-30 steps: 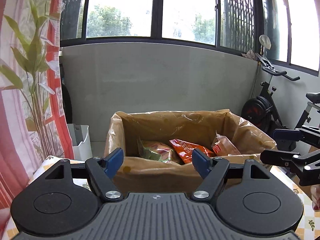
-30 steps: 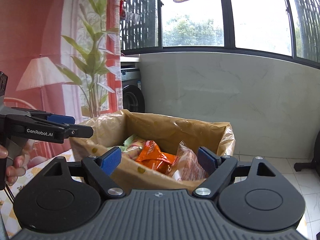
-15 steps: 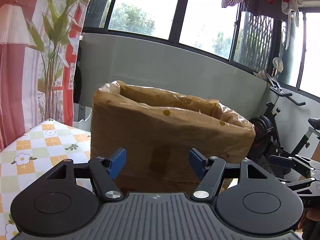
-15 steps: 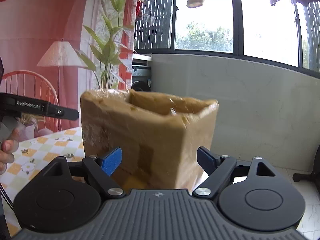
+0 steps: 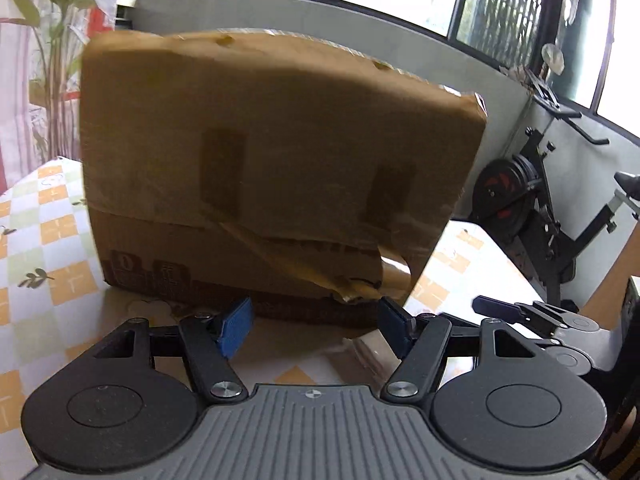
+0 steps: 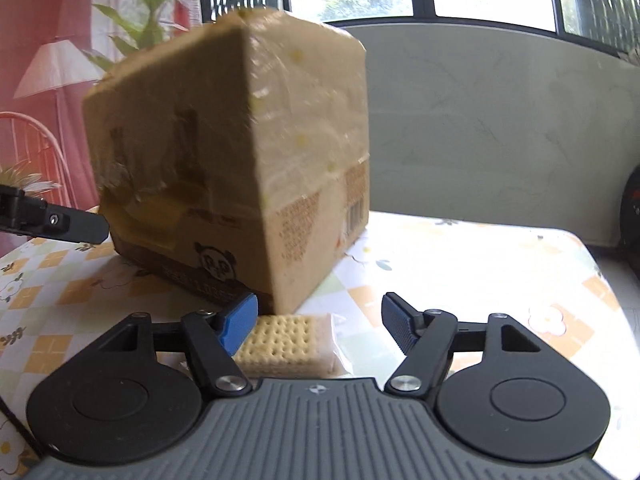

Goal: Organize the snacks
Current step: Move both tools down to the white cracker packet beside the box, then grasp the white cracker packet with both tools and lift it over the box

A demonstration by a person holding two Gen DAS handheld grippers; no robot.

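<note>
A brown cardboard box (image 5: pixel 280 168) stands on the checked tablecloth; it also shows in the right wrist view (image 6: pixel 240 160). Its inside is hidden from both views. A clear-wrapped pack of crackers (image 6: pixel 286 344) lies on the cloth in front of the box corner, low between the fingers of my right gripper (image 6: pixel 318 328), which is open and empty. A corner of that wrapper (image 5: pixel 364 354) shows in the left wrist view. My left gripper (image 5: pixel 314 326) is open and empty, low before the box's front face.
The table (image 6: pixel 480 280) has a floral checked cloth; its right edge drops to the floor. An exercise bike (image 5: pixel 540 208) stands right of the table. A grey wall and windows are behind. A potted plant (image 5: pixel 48 40) is at the left.
Both grippers have dropped from above the box rim to table level. The snacks inside the box are no longer visible, and the cracker pack has come into view.
</note>
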